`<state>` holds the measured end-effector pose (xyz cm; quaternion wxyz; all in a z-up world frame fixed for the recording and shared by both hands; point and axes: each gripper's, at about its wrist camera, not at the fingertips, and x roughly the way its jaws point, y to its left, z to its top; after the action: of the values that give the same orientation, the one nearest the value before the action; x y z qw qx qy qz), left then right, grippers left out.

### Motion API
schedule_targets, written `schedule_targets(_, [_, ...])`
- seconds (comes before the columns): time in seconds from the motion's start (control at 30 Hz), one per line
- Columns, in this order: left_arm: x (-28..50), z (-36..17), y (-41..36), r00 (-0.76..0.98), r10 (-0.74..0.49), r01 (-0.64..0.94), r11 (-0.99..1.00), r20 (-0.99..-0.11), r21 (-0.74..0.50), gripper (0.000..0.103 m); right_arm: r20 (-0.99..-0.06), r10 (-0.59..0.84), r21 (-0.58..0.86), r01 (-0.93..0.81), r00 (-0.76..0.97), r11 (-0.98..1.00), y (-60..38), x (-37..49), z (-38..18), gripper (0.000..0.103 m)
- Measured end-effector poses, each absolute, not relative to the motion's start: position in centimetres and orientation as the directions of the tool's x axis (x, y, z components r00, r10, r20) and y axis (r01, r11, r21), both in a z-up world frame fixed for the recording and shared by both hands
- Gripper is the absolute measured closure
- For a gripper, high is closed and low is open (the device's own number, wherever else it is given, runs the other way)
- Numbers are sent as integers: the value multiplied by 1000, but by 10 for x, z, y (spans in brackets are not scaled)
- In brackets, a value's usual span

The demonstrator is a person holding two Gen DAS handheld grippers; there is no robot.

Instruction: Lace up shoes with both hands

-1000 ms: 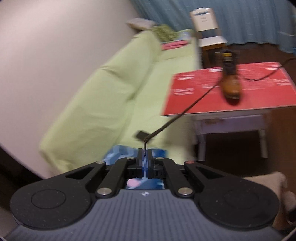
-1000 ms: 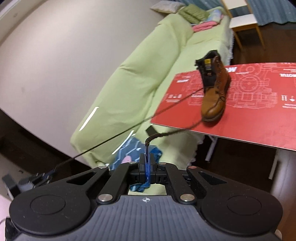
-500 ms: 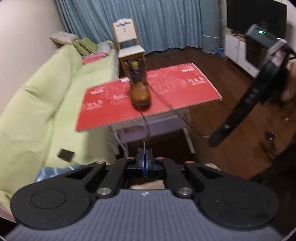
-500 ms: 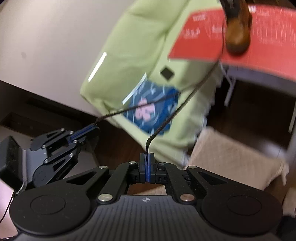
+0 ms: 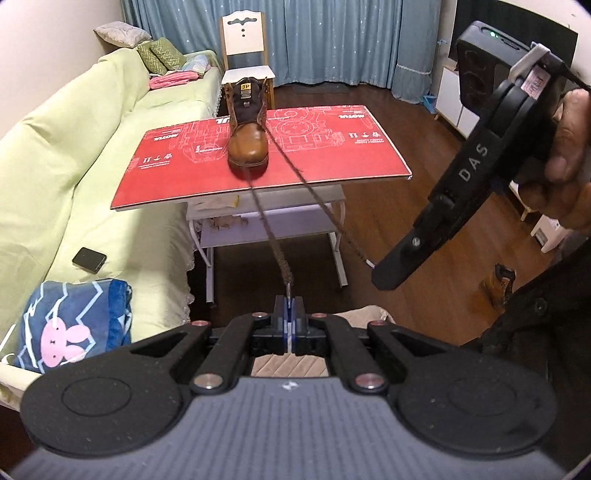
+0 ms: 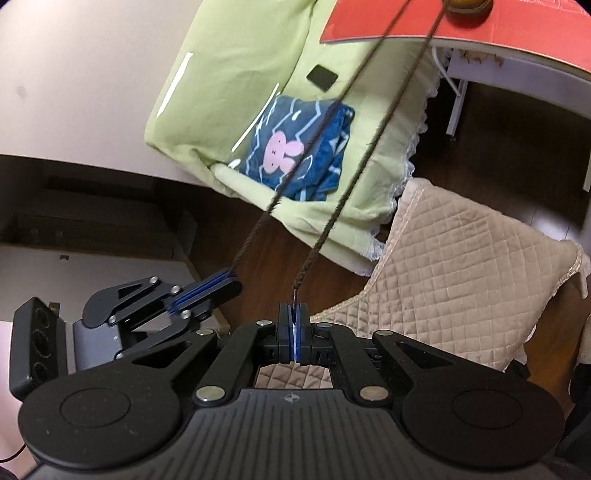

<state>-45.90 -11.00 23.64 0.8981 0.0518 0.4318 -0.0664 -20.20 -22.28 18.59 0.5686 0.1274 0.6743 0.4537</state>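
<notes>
A brown lace-up boot [image 5: 247,136] stands upright on a red board [image 5: 332,155], toe toward me. Two dark lace ends run from it, pulled straight. One lace [image 5: 266,225] ends in my left gripper [image 5: 288,304], which is shut on its tip. The other lace [image 5: 317,195] leads to my right gripper [image 5: 375,266], held by a hand [image 5: 569,158] at the right. In the right wrist view the right gripper [image 6: 293,314] is shut on its lace [image 6: 373,147]. The left gripper [image 6: 231,275] sits beside it at the left. Only the boot's toe [image 6: 467,5] shows at the top edge.
The board lies on a white table [image 5: 266,229]. A green sofa [image 5: 74,155] runs along the left with a dark phone [image 5: 88,260] and a blue rabbit blanket [image 5: 74,328]. A white chair [image 5: 245,55] stands behind the boot. A beige quilted cushion [image 6: 461,266] lies below the grippers.
The left view has swung from the sofa to face the boot head-on. The right view has tipped down, so the boot slid to its top edge. Both laces stay gripped.
</notes>
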Motion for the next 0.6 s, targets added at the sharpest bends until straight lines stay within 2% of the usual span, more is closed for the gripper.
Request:
schedule_targets(0.33, [-451,233,-122,598,-117,205,979,-793,10,103,-642,694,765,-330,-327,553,-223,-200,181,102])
schedule_targets(0.6, [-425,250,-111,641,-14,117,990,-767,80,103,-608,732,791,-314,-308,525,-231,-187,184,102])
